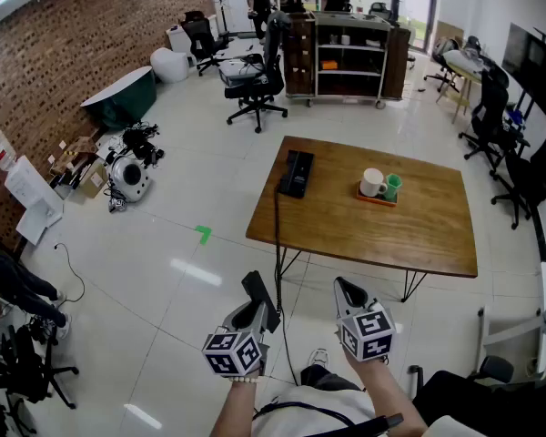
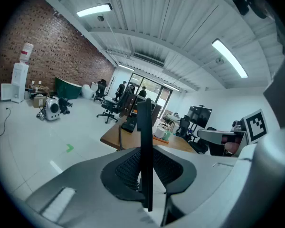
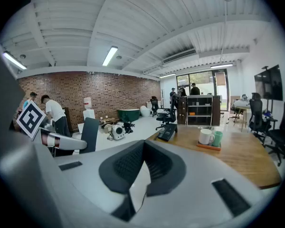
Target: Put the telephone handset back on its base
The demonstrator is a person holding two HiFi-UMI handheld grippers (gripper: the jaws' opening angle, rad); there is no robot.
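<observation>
The black telephone base (image 1: 297, 173) lies near the left edge of the wooden table (image 1: 419, 235), well ahead of me. A black cord (image 1: 277, 244) runs from it down over the table edge toward my hands. My left gripper (image 1: 255, 313) is shut on the flat black handset (image 1: 257, 296), which stands upright between the pads (image 2: 145, 146). In the left gripper view the base (image 2: 129, 125) shows far off beyond the handset. My right gripper (image 1: 348, 292) is beside the left one, shut with nothing in it (image 3: 135, 184). Both are held low over the floor, short of the table.
A white mug (image 1: 373, 183) and a green cup (image 1: 393, 186) stand on an orange tray at the table's middle. Office chairs (image 1: 255, 85) and a shelf cabinet (image 1: 346, 57) stand behind the table. Equipment (image 1: 127, 176) lies on the floor at left. People stand at the back.
</observation>
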